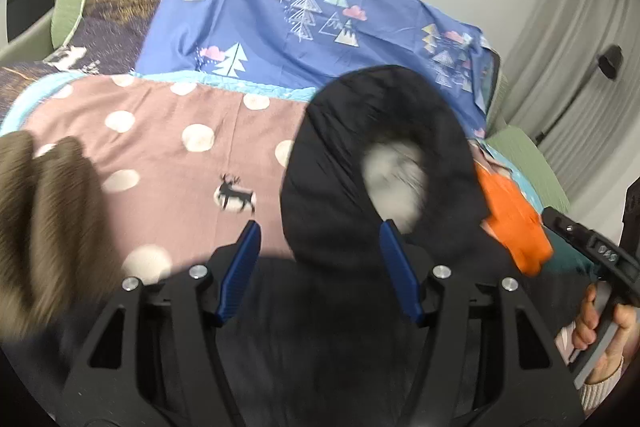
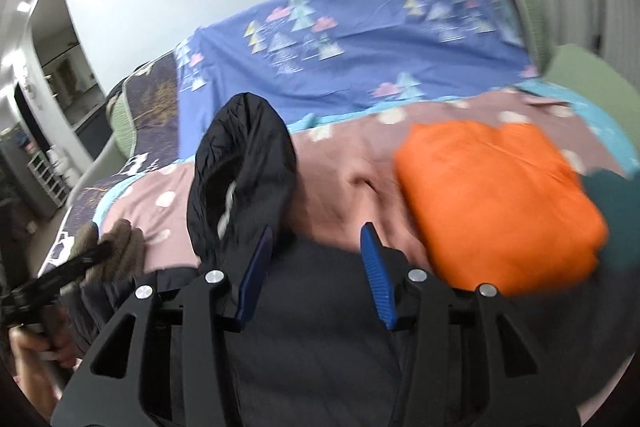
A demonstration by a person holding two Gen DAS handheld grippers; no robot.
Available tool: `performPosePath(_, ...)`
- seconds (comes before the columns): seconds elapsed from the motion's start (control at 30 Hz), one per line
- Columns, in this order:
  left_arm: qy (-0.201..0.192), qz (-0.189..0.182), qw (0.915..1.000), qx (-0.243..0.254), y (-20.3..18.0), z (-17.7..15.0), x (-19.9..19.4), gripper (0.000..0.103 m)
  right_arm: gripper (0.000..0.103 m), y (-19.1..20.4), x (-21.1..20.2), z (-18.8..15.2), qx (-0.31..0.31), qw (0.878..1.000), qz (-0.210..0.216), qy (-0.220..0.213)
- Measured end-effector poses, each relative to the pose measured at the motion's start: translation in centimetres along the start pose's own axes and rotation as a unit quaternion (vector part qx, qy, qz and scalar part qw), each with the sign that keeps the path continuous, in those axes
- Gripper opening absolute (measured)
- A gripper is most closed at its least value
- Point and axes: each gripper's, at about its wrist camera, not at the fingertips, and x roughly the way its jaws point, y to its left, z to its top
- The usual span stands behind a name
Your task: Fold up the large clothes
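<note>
You had the black hooded jacket (image 1: 360, 155) lying at lower centre of both views on the bed (image 1: 168, 131), hood puffed up. Your left tongs (image 1: 320, 267) and right tongs (image 2: 316, 267) stood released over it, pads clear. It looked soft and slippery (padded, I judged); grasp at the shoulders.

Home bedroom: patterned bedspread (image 1: 168, 131)
</note>
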Motion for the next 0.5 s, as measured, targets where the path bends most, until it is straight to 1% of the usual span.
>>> performPosePath(0.03,-0.001,-0.008,0.9998,-0.016,1.0,1.0,2.2,0.062,0.048,-0.1,1.8,1.2,0.005,1.000,0.013,0.009)
performPosePath(0.07,-0.001,-0.018,0.9994,-0.030,1.7,1.5,3.5,0.062,0.051,-0.1,3.5,2.2,0.009,0.999,0.026,0.021)
performPosePath(0.1,0.003,-0.039,0.9978,-0.053,2.6,2.1,5.4,0.062,0.055,-0.1,4.9,3.1,0.014,0.999,0.037,0.032)
performPosePath(0.13,0.008,-0.062,0.9954,-0.072,3.3,2.6,7.1,0.062,0.061,-0.1,6.3,4.0,0.018,0.998,0.050,0.038)
performPosePath(0.17,0.011,-0.076,0.9936,-0.083,3.7,2.8,8.2,0.062,0.067,0.1,7.6,4.6,0.019,0.997,0.063,0.042)
performPosePath(0.23,0.012,-0.102,0.9898,-0.098,4.3,3.6,10.9,0.064,0.070,0.6,9.7,5.7,0.015,0.996,0.074,0.047)
performPosePath(0.33,0.015,-0.141,0.9841,-0.108,3.6,4.0,13.4,0.064,0.071,1.3,12.2,6.3,0.017,0.994,0.093,0.060)
performPosePath(0.37,0.019,-0.149,0.9827,-0.109,3.3,4.2,14.1,0.064,0.065,1.7,12.7,6.3,0.014,0.994,0.092,0.060)
performPosePath(0.4,0.020,-0.152,0.9822,-0.109,3.0,4.2,14.4,0.058,0.049,2.1,12.8,6.3,0.006,0.995,0.090,0.051)
performPosePath(0.43,0.018,-0.157,0.9818,-0.106,2.5,4.3,14.6,0.029,0.005,2.4,12.7,6.3,-0.002,0.995,0.091,0.043)
performPosePath(0.47,0.013,-0.171,0.9804,-0.096,1.8,4.4,14.3,0.014,0.002,2.8,12.2,6.2,-0.009,0.995,0.099,0.033)
performPosePath(0.5,0.005,-0.182,0.9795,-0.087,1.3,4.6,13.7,0.008,0.002,3.1,11.5,6.0,-0.019,0.994,0.109,0.015)
